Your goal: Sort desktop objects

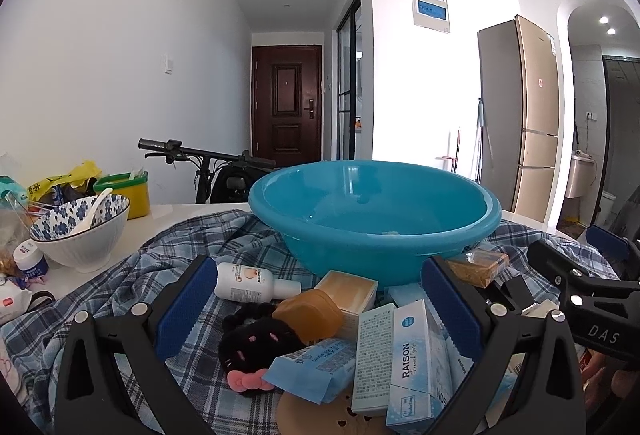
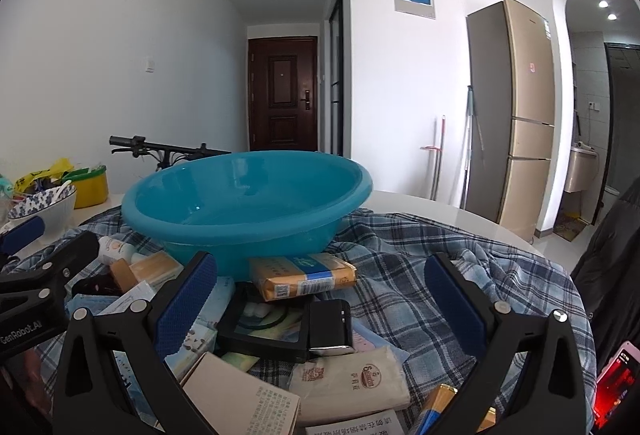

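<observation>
- A white worktop (image 2: 420,203) carries a rumpled blue plaid cloth (image 2: 400,255), on which the clutter lies.
- A teal plastic basin (image 1: 376,211) stands upright on the cloth, behind the pile.
- Left gripper (image 1: 320,311): jaws spread wide, holding nothing; a black plush toy (image 1: 256,339), an amber bottle (image 1: 310,317) and a pale blue "RAISON" box (image 1: 412,363) lie below and between them.
- Right gripper (image 2: 320,315): jaws likewise spread wide, empty, above a black framed case (image 2: 264,331), a small black device (image 2: 330,327) and a yellow packet (image 2: 304,275) touching the basin's base.
- A blue-flowered bowl (image 1: 80,231) with a white spoon sits left of the cloth.
- A white bottle (image 1: 252,281) lies on its side near the basin.
</observation>
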{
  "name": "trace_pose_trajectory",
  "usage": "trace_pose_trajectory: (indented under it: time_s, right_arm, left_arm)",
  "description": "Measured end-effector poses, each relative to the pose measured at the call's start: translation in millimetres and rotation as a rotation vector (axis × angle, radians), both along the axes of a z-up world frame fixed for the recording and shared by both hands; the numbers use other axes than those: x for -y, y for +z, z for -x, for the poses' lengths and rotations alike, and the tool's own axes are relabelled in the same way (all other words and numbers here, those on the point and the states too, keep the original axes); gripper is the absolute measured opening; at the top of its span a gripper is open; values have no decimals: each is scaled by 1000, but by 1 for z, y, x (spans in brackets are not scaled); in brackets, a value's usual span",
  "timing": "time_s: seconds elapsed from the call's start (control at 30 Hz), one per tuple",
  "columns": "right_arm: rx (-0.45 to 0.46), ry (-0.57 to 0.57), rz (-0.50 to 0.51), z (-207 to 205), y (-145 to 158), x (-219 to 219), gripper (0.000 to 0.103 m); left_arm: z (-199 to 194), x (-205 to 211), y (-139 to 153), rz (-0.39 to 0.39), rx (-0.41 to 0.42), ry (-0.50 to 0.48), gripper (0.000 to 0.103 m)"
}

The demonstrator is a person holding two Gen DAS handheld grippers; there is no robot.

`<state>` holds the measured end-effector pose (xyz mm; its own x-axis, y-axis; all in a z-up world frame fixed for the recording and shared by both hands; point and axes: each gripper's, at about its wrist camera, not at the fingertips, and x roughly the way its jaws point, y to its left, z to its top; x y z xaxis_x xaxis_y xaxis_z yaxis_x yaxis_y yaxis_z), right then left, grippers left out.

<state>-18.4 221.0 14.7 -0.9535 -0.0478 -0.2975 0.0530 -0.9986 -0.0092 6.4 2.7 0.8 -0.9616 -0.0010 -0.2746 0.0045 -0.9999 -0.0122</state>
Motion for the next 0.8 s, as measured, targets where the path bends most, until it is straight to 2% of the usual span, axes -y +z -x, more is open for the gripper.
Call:
trace_pose_trajectory:
  time_s: [0.27,0.8]
  right_arm:
    - [10,-41,14,1,-1,-4,103]
    - [34,-25,8,6,-3,-3,103]
  left_arm:
    - [1,-3,-1,15,7,3,103]
    - [0,-2,-2,6,8,-7,103]
